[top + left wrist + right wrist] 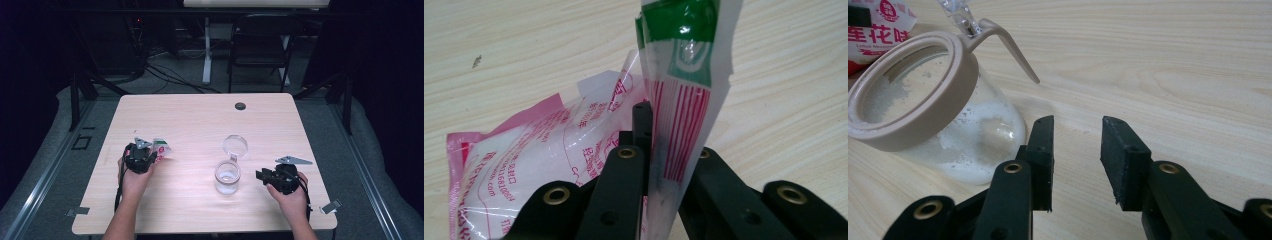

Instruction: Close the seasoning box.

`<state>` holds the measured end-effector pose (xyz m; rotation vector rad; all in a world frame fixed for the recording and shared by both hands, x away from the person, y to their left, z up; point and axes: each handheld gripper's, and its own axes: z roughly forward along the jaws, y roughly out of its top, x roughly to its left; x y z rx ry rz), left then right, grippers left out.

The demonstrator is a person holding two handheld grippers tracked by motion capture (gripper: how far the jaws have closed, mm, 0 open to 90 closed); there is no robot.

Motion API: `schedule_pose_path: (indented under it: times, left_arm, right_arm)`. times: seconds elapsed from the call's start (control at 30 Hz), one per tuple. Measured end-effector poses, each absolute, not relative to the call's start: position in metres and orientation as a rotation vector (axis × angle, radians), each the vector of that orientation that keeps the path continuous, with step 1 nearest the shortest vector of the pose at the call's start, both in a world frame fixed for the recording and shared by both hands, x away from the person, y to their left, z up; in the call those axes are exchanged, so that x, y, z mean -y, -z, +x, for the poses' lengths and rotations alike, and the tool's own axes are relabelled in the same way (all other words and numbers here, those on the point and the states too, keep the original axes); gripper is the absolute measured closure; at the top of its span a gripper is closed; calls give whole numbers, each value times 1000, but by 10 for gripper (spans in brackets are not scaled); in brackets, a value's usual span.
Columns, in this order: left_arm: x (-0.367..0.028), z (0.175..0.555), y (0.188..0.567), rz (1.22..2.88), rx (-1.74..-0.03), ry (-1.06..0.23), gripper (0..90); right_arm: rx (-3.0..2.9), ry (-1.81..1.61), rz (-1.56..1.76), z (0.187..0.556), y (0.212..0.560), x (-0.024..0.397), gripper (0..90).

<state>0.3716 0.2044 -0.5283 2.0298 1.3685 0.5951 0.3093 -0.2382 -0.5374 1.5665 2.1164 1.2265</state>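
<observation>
Jaws of the left gripper (651, 150) are clenched on the upper edge of a plastic packet (574, 150), pinching the thin film with its green band and red stripes so that this edge stands up between the black pads while the pink-and-white body of the packet sags to the left against the wooden surface (784, 75). From the high view the left gripper (150, 156) sits at the left part of the surface (200, 115), with the packet (162, 148) just beyond it and touching it. Jaws of the right gripper (1078, 150) stand apart with nothing between them, bare wood showing in the gap. Just to their left in the right gripper view is a glass jar (963, 135) with white powder clinging to its inside, and its beige-rimmed hinged lid (913, 90) swung open. In the high view the jar (227, 177) stands near the middle of the surface, between the two hands, its lid (235, 146) tipped back behind it, and the right gripper (262, 175) rests just to the right of the jar without touching it.
</observation>
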Motion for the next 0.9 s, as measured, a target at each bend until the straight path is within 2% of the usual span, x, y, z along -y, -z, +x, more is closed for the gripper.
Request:
schedule_pose_path:
  times: [0.3, 0.57, 0.9]
  left_arm:
    - [-213, 364, 507, 2028, -1363, -644, 900]
    - [-238, 353, 485, 1883, -1381, -757, 900]
    - [-265, 341, 463, 1770, -1414, -788, 900]
  right_arm:
    - [-2118, -1228, 1567, 309, 537, 239, 664]
    - [-2119, -1233, 1560, 309, 537, 239, 664]
    - [-2118, -1227, 1562, 309, 537, 238, 664]
